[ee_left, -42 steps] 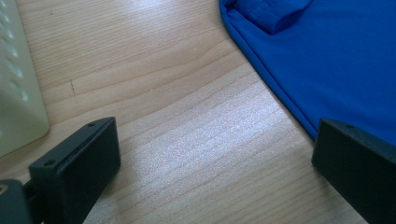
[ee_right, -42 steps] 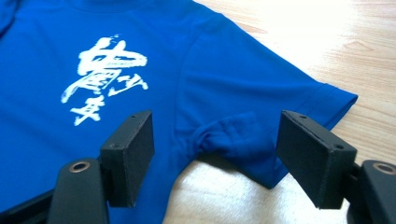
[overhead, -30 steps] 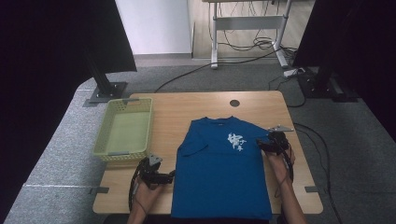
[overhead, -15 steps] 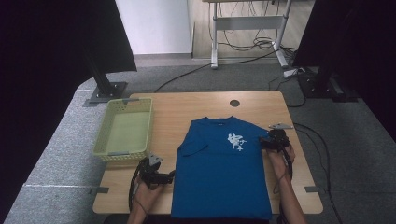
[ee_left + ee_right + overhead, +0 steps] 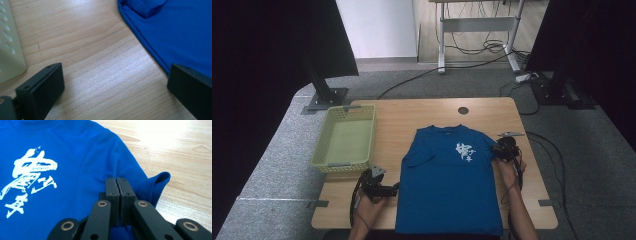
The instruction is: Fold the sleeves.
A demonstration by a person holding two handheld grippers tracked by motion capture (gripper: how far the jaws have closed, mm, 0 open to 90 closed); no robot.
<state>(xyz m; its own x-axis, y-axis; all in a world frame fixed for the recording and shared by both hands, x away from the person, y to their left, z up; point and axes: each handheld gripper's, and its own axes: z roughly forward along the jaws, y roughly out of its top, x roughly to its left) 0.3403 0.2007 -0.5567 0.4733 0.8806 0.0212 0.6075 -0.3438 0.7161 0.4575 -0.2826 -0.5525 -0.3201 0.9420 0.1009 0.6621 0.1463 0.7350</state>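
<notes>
T-shirt (image 5: 452, 185) is laid flat on desk (image 5: 402, 120); its hem is cut off at the frame bottom. Right gripper (image 5: 116, 182): jaws just closed, pressed together, pinching sleeve (image 5: 152, 186); cloth under them is hidden. Left gripper (image 5: 112, 82): jaws spread, shirt edge at one tip. Basket (image 5: 344, 137) sits beyond, w/ nothing blocking.

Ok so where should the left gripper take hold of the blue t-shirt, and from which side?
Probably the side hem of the blue t-shirt, the thin edge nearest the left gripper, whose jaws stand open over bare table beside it. Come in low from the basket side, one jaw sliding under the flat hem. The right gripper has just closed on the opposite sleeve.
</notes>
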